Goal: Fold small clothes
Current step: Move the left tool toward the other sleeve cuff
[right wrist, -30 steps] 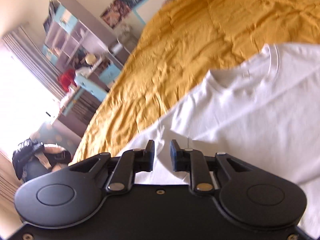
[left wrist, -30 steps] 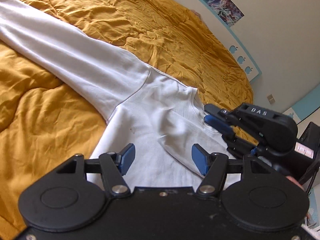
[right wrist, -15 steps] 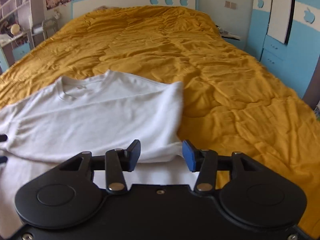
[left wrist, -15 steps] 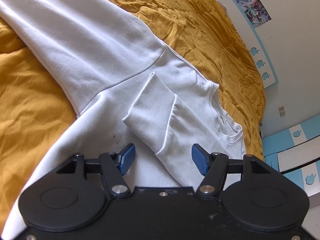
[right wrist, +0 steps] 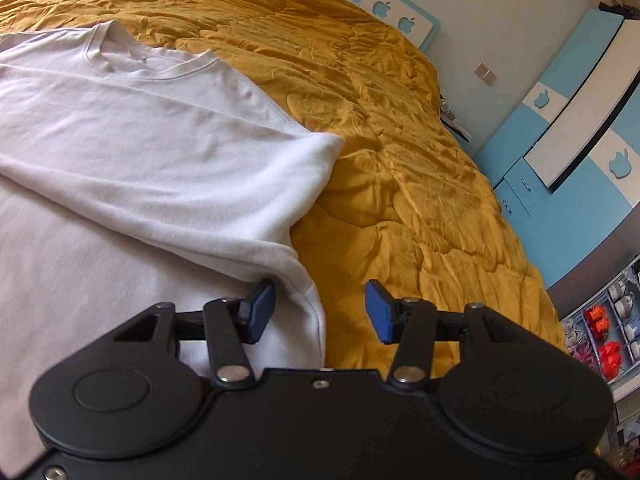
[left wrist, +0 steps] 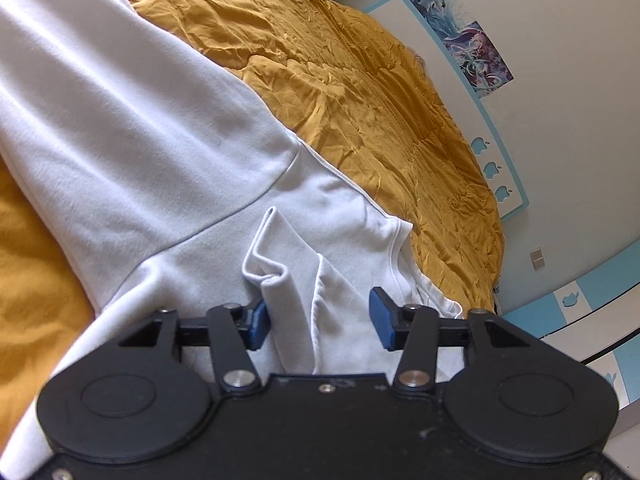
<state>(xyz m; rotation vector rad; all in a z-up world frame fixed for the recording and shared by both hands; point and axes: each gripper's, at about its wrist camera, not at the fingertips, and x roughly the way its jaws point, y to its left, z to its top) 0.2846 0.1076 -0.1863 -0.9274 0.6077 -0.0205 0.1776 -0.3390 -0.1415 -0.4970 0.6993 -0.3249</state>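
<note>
A white sweatshirt [left wrist: 160,140] lies spread on a mustard quilt [left wrist: 360,100]. One sleeve [left wrist: 292,264] is folded across its chest, with the end bunched up. My left gripper [left wrist: 319,322] is low over that bunched sleeve end. Its jaws are closing with the cloth between them; the left pad touches the cloth and the right pad stands clear. In the right wrist view, my right gripper [right wrist: 320,312] is open at the sweatshirt's [right wrist: 140,140] right side edge. The folded shoulder [right wrist: 260,200] lies just ahead, and the edge of the cloth runs between the pads.
The quilt [right wrist: 400,200] stretches right and far of the garment to a white headboard [right wrist: 384,8]. A blue and white wardrobe [right wrist: 560,160] stands past the bed's right side, with a shelf of red items [right wrist: 600,320] below it. The other sleeve [left wrist: 80,60] stretches away to the upper left.
My left gripper came lower onto the folded sleeve, its jaws narrowed and the cloth bunched. My right gripper left the left view, swung to the sweatshirt's right edge and opened from nearly shut.
</note>
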